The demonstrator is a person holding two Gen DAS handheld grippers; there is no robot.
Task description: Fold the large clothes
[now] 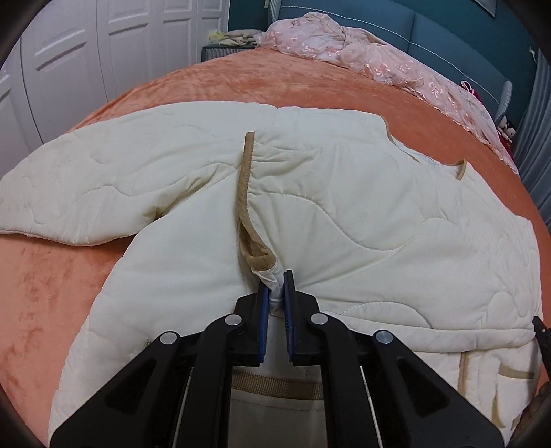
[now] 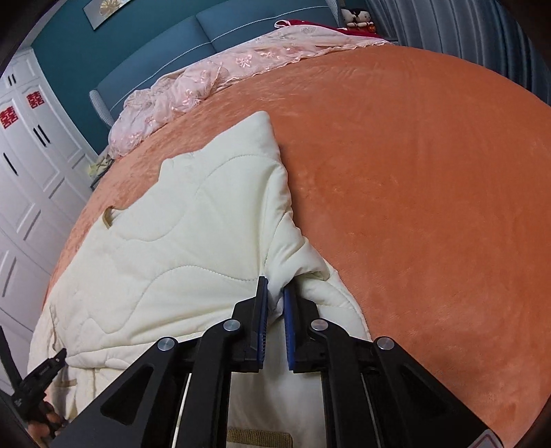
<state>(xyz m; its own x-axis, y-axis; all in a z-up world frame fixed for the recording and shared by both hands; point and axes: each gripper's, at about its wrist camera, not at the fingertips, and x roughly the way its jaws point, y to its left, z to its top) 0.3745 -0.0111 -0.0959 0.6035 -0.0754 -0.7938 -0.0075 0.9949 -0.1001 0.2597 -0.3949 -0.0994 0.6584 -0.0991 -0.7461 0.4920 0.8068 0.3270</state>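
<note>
1. Left claw [image 1: 275, 284], at the lower centre of the left wrist view, is clamped on a bunched fold of the cream quilted jacket [image 1: 344, 213], right where the tan-trimmed edge [image 1: 245, 179] curls down to the blue pads [image 1: 263, 310].
2. Right claw [image 2: 275, 289], at the lower centre of the right wrist view, is clamped on another pinch of the same jacket [image 2: 179, 241], with pale fabric squeezed between its blue pads [image 2: 263, 310].
3. The jacket lies spread across the orange bed cover [image 1: 310, 82]. In the left wrist view one sleeve [image 1: 86, 179] stretches to the left edge of the frame, and a tan collar tip [image 1: 460, 170] shows at centre right.
4. In the right wrist view the jacket fills the lower left, and a puffy corner [image 2: 255, 144] points toward the upper centre; the orange bed cover [image 2: 430, 189] fills the right half.
5. A crumpled pink lace cloth [image 1: 361, 51] lies along the bed's far side, at the top of the left wrist view, against a blue headboard [image 1: 447, 31].
6. White wardrobe doors [image 2: 31, 172] stand at the left of the right wrist view, with red paper cut-outs [image 2: 34, 100] stuck on them.
7. The left gripper's black body [image 2: 38, 389] shows in the lower left corner of the right wrist view.
</note>
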